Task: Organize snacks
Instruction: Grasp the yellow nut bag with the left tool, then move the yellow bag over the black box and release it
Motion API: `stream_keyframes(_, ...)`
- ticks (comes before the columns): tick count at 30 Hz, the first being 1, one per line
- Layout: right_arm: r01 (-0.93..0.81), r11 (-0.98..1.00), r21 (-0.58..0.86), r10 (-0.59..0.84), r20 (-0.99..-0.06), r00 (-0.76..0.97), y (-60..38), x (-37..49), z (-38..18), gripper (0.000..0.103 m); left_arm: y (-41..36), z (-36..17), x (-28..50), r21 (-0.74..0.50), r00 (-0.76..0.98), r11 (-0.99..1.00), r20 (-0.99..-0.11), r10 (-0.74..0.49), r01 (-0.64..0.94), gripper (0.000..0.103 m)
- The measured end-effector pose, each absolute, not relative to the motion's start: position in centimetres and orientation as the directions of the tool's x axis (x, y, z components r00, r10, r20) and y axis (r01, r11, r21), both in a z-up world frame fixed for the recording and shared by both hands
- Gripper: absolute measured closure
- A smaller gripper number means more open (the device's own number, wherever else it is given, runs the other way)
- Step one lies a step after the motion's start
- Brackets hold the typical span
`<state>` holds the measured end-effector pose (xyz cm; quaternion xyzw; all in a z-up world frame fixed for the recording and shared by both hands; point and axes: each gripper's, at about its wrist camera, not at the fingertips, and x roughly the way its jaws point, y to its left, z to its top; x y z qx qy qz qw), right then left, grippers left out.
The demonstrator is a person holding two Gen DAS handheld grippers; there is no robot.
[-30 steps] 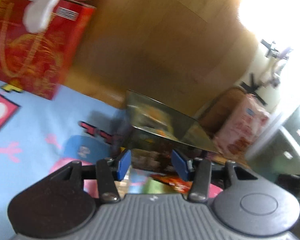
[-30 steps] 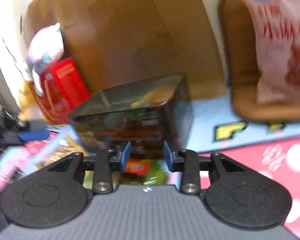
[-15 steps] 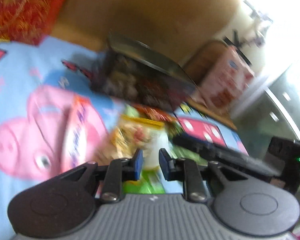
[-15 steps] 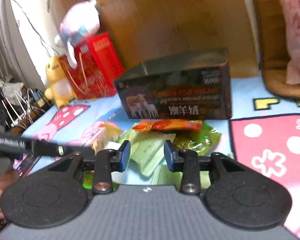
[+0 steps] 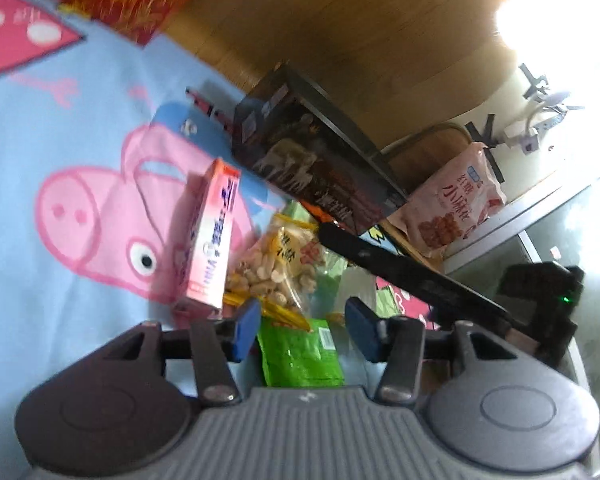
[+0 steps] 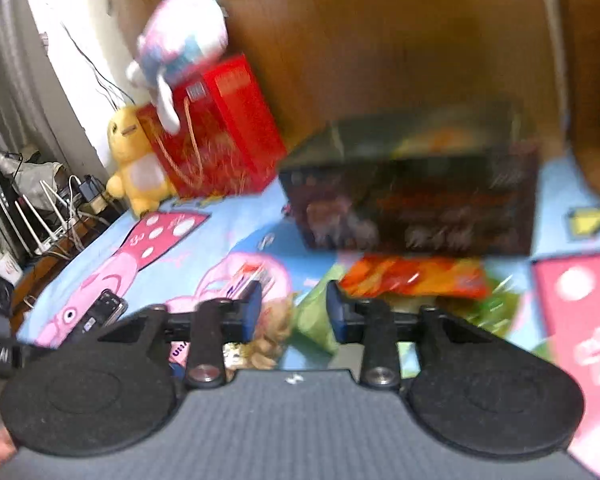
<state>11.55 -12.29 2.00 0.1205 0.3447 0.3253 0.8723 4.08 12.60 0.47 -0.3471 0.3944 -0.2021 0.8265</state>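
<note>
A heap of snacks lies on a cartoon-pig play mat (image 5: 80, 128) in front of a dark carton (image 5: 320, 172). In the left wrist view I see a pink box (image 5: 212, 240), a clear peanut bag (image 5: 276, 264) and a green packet (image 5: 300, 356). My left gripper (image 5: 304, 330) is open and empty, just above the green packet. In the right wrist view the dark carton (image 6: 412, 204) stands behind an orange packet (image 6: 412, 280) and green packets (image 6: 316, 316). My right gripper (image 6: 294, 312) is open and empty over the heap; its body (image 5: 412, 276) crosses the left wrist view.
A red gift bag (image 6: 220, 128) with a plush toy (image 6: 180, 44) on it and a yellow plush (image 6: 134, 160) stand at the far left. A pink snack bag (image 5: 452, 204) sits on a wooden stool at the right. A phone (image 6: 100, 312) lies on the mat. A wooden wall is behind.
My left gripper has drawn back from the dark carton toward the snack heap, closed to a narrow gap midway, and now stands open wide. My right gripper also pulled back and swung left, still open.
</note>
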Motion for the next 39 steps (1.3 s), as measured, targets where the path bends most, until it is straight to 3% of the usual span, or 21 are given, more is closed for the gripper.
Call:
stream_keyframes(9,-0.507,0.768,0.391,0.641,-0.469,0.608,-15.2,3.4,1.7,0.095,11.6,-0.3,4.2,-0.732,0.601,0.676,-0.503,-0.621,0.086,0.061)
stream_keyframes(11,-0.490,0.775,0.399,0.632,-0.464,0.621,-15.2,2.8,1.9,0.096,11.0,0.0,4.4,-0.725,0.599,0.682,-0.504,-0.623,0.099,0.077)
stream_keyframes(12,-0.483,0.782,0.393,0.622,-0.455,0.637,-15.2,2.8,2.3,0.096,10.7,0.3,4.7,-0.724,0.593,0.681,-0.504,-0.629,0.107,0.078)
stream_keyframes(19,-0.524,0.793,0.311,0.604,-0.290,0.742,-15.6,6.1,7.6,0.097,9.7,7.5,8.4,-0.662,0.664,0.711,-0.423,-0.617,0.238,0.078)
stream_keyframes(23,-0.499,0.822,0.275,0.562,-0.245,0.790,-15.7,10.9,9.0,0.097,8.3,10.7,13.0,-0.580,0.716,0.763,-0.402,-0.572,0.284,0.071)
stream_keyframes(25,-0.474,0.848,0.239,0.526,-0.266,0.808,-15.2,13.4,8.5,0.095,7.6,10.7,15.4,-0.560,0.722,0.781,-0.416,-0.553,0.276,0.067)
stream_keyframes(27,-0.446,0.877,0.180,0.481,-0.299,0.824,-14.3,15.5,7.3,0.089,6.9,9.8,17.8,-0.525,0.734,0.819,-0.457,-0.502,0.233,0.057)
stream_keyframes(29,-0.386,0.913,0.129,0.407,-0.333,0.850,-13.9,16.0,6.3,0.074,7.0,9.1,18.9,-0.485,0.728,0.855,-0.518,-0.449,0.182,0.056)
stream_keyframes(33,-0.479,0.842,0.250,0.538,-0.328,0.776,-14.6,14.0,5.5,0.074,11.4,8.3,15.4,-0.546,0.745,0.819,-0.470,-0.474,0.176,0.055)
stream_keyframes(37,-0.615,0.706,0.350,0.705,-0.427,0.567,-12.2,12.5,3.7,0.074,14.8,5.6,10.9,-0.514,0.748,0.856,-0.545,-0.379,0.059,0.055)
stream_keyframes(39,-0.667,0.650,0.365,0.742,-0.494,0.452,-9.9,11.4,2.6,0.067,15.6,3.9,9.6,-0.516,0.712,0.857,-0.600,-0.365,0.005,0.055)
